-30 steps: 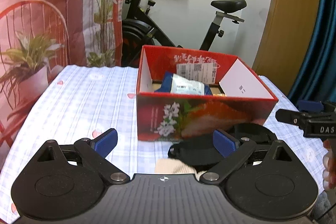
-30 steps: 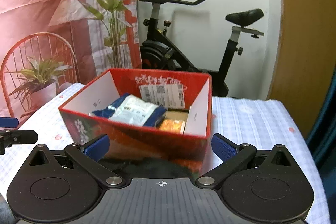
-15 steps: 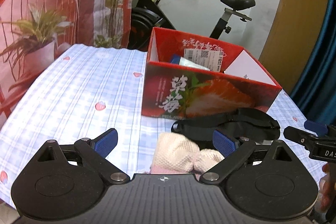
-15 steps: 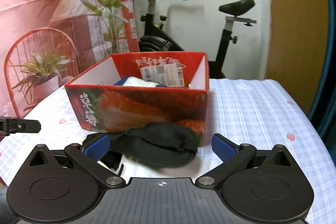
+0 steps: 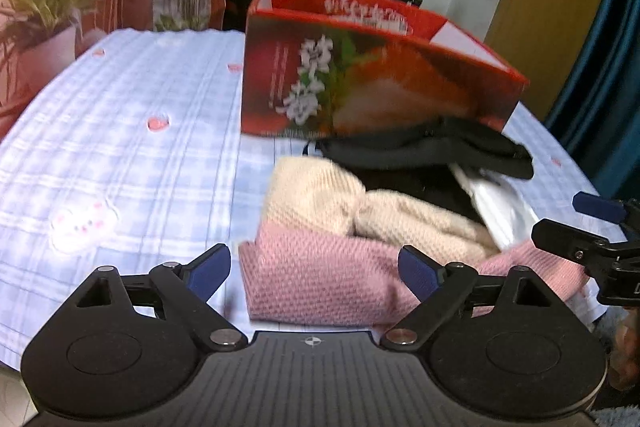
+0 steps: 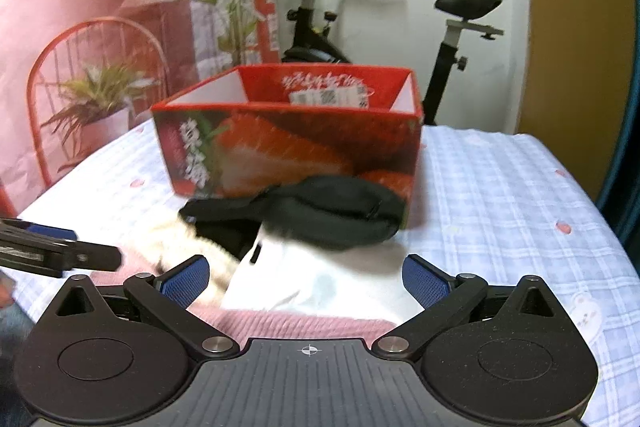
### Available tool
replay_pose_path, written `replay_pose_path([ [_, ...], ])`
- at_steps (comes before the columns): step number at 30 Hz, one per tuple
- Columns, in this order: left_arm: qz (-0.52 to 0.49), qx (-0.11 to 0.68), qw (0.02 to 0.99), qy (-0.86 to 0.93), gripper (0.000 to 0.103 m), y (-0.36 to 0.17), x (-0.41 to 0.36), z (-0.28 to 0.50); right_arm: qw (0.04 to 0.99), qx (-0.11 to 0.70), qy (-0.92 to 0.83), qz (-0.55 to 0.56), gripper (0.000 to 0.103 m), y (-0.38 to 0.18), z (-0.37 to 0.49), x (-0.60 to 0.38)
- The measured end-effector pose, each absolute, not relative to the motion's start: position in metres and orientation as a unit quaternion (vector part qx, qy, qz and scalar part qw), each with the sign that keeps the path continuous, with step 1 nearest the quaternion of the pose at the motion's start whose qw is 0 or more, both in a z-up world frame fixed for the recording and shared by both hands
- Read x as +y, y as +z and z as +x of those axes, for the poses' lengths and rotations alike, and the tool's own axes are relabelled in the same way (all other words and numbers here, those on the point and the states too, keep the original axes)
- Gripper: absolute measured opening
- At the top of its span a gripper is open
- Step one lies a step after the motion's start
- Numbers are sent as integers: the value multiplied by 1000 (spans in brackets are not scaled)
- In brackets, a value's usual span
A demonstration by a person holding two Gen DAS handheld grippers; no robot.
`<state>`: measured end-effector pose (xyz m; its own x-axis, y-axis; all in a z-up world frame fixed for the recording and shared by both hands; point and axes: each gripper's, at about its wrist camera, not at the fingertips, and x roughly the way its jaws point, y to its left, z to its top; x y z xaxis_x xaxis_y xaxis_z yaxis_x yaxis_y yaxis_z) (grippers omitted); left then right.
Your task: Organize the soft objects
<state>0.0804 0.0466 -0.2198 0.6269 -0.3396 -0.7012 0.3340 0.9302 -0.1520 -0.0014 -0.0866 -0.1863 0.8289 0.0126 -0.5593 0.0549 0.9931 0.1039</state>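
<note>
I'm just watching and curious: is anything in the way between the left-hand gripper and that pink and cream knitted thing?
Nothing visible. The left gripper has its jaws open, and the knitted piece lies on the checked tablecloth right in front, partly between the fingers. The black item lies behind it, against the red box.

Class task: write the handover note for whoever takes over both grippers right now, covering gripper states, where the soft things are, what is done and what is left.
Left gripper: open, jaws just been closing a little, straddling the pink-and-cream knit, no grip yet.
Right gripper: open, empty, over the white cloth.
Soft pile: knit, white cloth and black fabric item lie heaped on the checked tablecloth, right in front of the red box.
Done: nothing from this pile is boxed yet.
Left: probably grip each piece and sort it, likely into the box; its inside is hidden from here.
</note>
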Motion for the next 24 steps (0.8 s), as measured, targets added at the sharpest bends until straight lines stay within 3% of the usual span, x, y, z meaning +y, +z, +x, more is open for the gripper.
replay_pose_path([
  [1,-1,391,901,-186,90,-222,46,81,953,297,-8,55,102,-188,-1,-85],
  [3,6,397,900,-183,75,-227,46,82,951,304,-4,51,102,-190,-1,-82],
  [4,8,404,897,-182,58,-229,46,84,950,307,-3,49,102,-191,-1,-81],
  [5,8,413,892,-183,51,-231,46,85,950,310,0,47,102,-192,-1,-80],
  [11,13,419,890,-178,43,-239,45,85,939,342,22,39,102,-199,-7,-74],
  [24,-5,421,890,-176,43,-240,49,86,913,407,-3,24,93,-225,3,-79],
])
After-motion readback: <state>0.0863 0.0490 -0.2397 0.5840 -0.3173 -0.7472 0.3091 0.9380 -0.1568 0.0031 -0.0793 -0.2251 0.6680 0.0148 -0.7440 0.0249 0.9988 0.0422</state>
